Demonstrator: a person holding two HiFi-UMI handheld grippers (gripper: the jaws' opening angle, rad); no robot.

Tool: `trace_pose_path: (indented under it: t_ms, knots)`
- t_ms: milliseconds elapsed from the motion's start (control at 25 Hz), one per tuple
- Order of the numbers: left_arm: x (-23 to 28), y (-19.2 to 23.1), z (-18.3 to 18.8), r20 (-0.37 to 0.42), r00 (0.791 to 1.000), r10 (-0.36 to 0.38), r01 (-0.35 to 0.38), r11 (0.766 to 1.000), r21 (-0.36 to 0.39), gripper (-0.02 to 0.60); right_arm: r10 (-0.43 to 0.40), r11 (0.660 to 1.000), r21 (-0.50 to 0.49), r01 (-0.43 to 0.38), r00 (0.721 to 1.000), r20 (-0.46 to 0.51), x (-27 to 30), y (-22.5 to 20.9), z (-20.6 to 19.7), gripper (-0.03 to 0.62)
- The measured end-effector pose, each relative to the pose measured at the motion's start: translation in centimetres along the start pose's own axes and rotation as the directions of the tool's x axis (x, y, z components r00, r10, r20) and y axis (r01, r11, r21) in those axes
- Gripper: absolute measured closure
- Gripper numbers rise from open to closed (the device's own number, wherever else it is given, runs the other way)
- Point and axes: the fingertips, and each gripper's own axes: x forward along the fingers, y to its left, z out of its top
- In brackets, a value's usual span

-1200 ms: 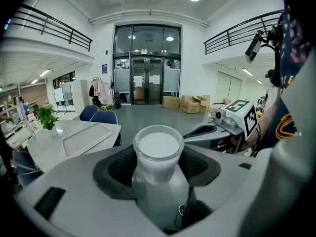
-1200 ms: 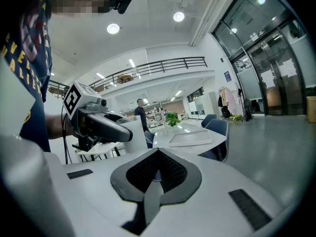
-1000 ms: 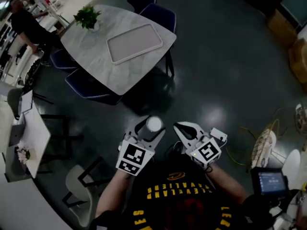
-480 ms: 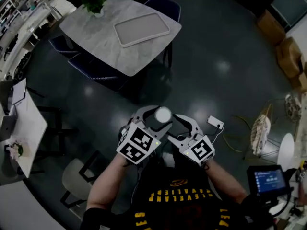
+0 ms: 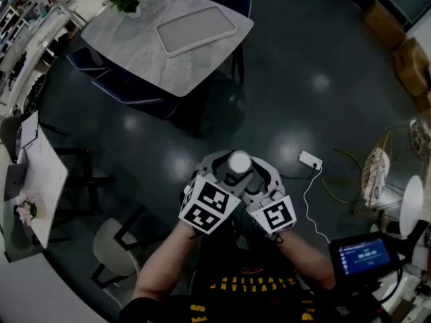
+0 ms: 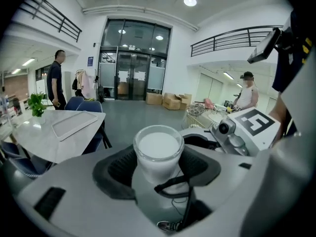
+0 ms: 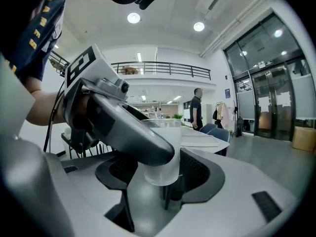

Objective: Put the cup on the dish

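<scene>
One cup upright, pinched by left gripper; right gripper, jaws just opened, straddles it; dish far ahead-left on tabletop.

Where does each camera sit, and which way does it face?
Head view: on the head, looking steeply down at dark floor; forearms, left tongs, right tongs show.
Left gripper view: on left tongs, facing grey marble table; jaws clamp frosted white cup.
Right gripper view: on right tongs, facing table too; jaws just opened around cup.
All share the cup.
</scene>
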Motion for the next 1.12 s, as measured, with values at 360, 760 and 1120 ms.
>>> trace_pose_path:
  t_ms: [360,760,1120]
  knots:
    - [4.3,-12.1,5.0,0.033,0.999,0.006,-0.008,0.998,0.068,0.317,-0.030,0.999,-0.018,0.031,0.998,0.053,-12.6,-4.9,0.3,0.353]
    - [5.0,-19.1,11.4,0.227,0.963,0.148,-0.166,0.984,0.067,0.316,0.038,0.999,-0.025,-0.034,0.984,0.174,-20.5,-8.2,3.9,0.359]
    - [3.5,-18.2,10.5,0.334,0.911,0.243,-0.254,0.967,-0.012,0.316,0.114,0.992,-0.074,-0.103,0.979,0.170,-19.7,-6.7,3.7,0.361]
